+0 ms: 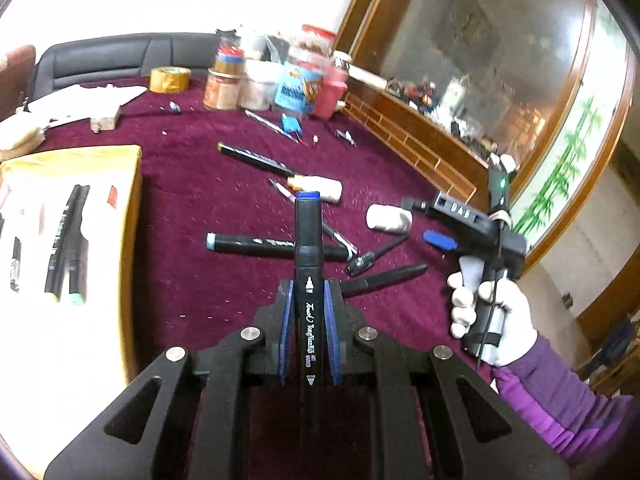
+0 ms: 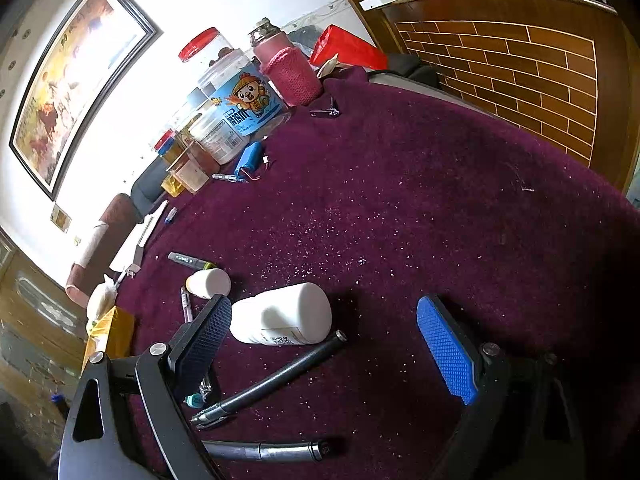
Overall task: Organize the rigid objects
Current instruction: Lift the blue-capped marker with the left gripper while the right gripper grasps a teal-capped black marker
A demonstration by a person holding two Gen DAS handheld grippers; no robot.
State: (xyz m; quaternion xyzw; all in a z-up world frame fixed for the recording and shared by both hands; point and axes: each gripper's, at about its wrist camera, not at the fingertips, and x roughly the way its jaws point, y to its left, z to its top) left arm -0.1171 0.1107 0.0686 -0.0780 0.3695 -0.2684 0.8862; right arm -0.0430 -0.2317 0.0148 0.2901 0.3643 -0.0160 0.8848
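Note:
My left gripper [image 1: 308, 300] is shut on a black art marker [image 1: 307, 236] with a blue cap, held above the purple tablecloth and pointing away from me. Below it lie another black marker [image 1: 256, 242], a yellow-tipped marker [image 1: 256, 157] and several pens. To the left, a yellow box [image 1: 132, 208] holds two markers [image 1: 68, 240]. My right gripper [image 2: 326, 344] stands open just over the cloth. A white bottle [image 2: 280, 314] lies on its side between the fingers, close to the left finger [image 2: 208, 336]. A black pen [image 2: 276, 376] lies just in front of it.
Jars and tubs [image 1: 296, 84] and a tape roll [image 1: 170, 79] crowd the table's far side. A blue battery pack [image 2: 248, 160], a nail clipper [image 2: 324, 112] and a smaller white bottle [image 2: 208, 282] lie on the cloth. A wooden brick-pattern ledge [image 2: 520, 68] borders the table.

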